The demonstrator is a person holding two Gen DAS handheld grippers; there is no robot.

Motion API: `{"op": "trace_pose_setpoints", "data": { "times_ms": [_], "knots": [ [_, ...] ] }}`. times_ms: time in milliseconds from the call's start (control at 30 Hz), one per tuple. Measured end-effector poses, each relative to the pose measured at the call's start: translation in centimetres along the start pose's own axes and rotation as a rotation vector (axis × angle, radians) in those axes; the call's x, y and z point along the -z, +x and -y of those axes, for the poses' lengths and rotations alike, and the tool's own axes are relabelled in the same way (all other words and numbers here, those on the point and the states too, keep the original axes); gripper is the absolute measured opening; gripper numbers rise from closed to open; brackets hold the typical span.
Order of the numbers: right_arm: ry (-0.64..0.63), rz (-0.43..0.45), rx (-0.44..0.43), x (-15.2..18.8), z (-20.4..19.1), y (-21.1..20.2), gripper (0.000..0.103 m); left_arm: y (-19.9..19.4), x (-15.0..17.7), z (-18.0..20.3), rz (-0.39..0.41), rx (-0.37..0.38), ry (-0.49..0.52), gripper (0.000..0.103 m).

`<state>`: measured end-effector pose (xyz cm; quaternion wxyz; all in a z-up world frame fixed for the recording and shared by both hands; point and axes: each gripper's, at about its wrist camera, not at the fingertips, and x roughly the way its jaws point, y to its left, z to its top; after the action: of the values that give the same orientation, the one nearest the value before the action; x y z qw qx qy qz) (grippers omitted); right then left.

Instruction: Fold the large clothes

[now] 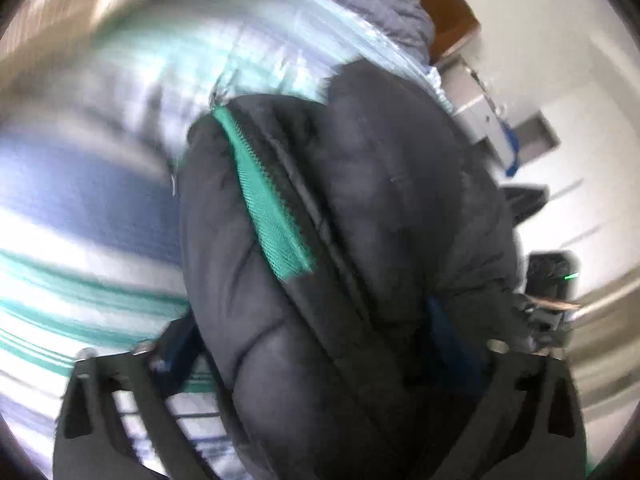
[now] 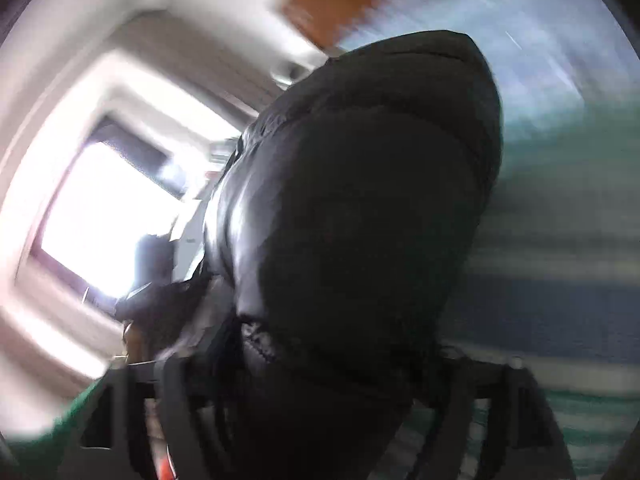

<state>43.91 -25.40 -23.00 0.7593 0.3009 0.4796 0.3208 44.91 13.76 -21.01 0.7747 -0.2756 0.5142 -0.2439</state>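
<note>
A dark puffy jacket [image 1: 360,184] with a teal zipper band [image 1: 268,200] fills the left wrist view. It bulges up between the fingers of my left gripper [image 1: 308,328], and both blue pads [image 1: 176,356] press on its sides. In the right wrist view another bulky part of the jacket [image 2: 360,208] rises between the fingers of my right gripper [image 2: 336,344] and hides their tips. In both views the jacket looks sharp while the background is smeared. Both grippers hold the jacket wide.
A bed with a blue, white and teal striped cover [image 1: 80,216] lies under and behind the jacket. A bright window [image 2: 104,216] is at the left of the right wrist view. A brown cupboard [image 1: 448,12] and grey furniture [image 1: 476,108] stand at the back.
</note>
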Motion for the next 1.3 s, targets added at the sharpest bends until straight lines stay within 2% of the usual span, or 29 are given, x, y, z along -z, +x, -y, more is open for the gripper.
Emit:
{"op": "trace_pose_setpoints", "data": {
  "times_ms": [33,67,167,300,400,433,467,533,600,667,733,867,1133,1233,1300],
  "knots": [
    [0.035,0.008,-0.015,0.5,0.9,0.0,0.103,0.0,0.4,-0.5,0.002,0.051,-0.032,0.103],
    [0.027,0.030,-0.028,1.1,0.9,-0.4,0.103,-0.4,0.7,-0.4,0.010,0.054,-0.031,0.103],
    [-0.035,0.082,0.056,2.4,-0.6,-2.6,0.103,-3.0,1.4,1.0,0.029,-0.026,0.058,0.102],
    [-0.270,0.213,0.372,5.4,-6.9,-7.5,0.103,-8.7,3.4,4.2,0.148,-0.249,0.239,0.102],
    [-0.406,0.302,0.631,8.9,-12.8,-10.0,0.103,-12.6,6.7,8.6,0.300,-0.446,0.395,0.102],
    [-0.441,0.326,0.697,10.4,-14.6,-10.6,0.103,-13.5,7.4,10.0,0.348,-0.486,0.428,0.102],
    [-0.466,0.347,0.738,10.5,-15.6,-11.0,0.103,-14.7,9.5,11.9,0.424,-0.530,0.471,0.102],
    [-0.498,0.405,0.829,11.8,-17.9,-12.4,0.103,-15.8,11.7,14.0,0.520,-0.572,0.509,0.102],
    [-0.500,0.430,0.888,13.4,-18.2,-13.3,0.103,-16.4,15.1,16.7,0.568,-0.595,0.506,0.103],
    [-0.497,0.438,0.918,15.3,-18.1,-16.0,0.103,-16.7,18.1,18.1,0.549,-0.571,0.471,0.103],
    [-0.499,0.442,0.933,17.5,-19.9,-17.1,0.103,-16.0,19.1,17.7,0.541,-0.549,0.450,0.103],
    [-0.521,0.461,0.959,20.7,-22.1,-20.0,0.103,-15.9,23.0,19.6,0.549,-0.571,0.460,0.103],
    [-0.549,0.528,0.946,24.4,-24.5,-22.4,0.103,-17.5,26.6,22.4,0.548,-0.552,0.424,0.103],
    [-0.511,0.558,0.934,25.4,-24.7,-23.4,0.103,-17.9,27.5,23.1,0.583,-0.590,0.420,0.103],
    [-0.482,0.526,0.931,25.7,-24.3,-23.5,0.103,-18.1,28.1,23.7,0.607,-0.610,0.433,0.103]
  ]
}}
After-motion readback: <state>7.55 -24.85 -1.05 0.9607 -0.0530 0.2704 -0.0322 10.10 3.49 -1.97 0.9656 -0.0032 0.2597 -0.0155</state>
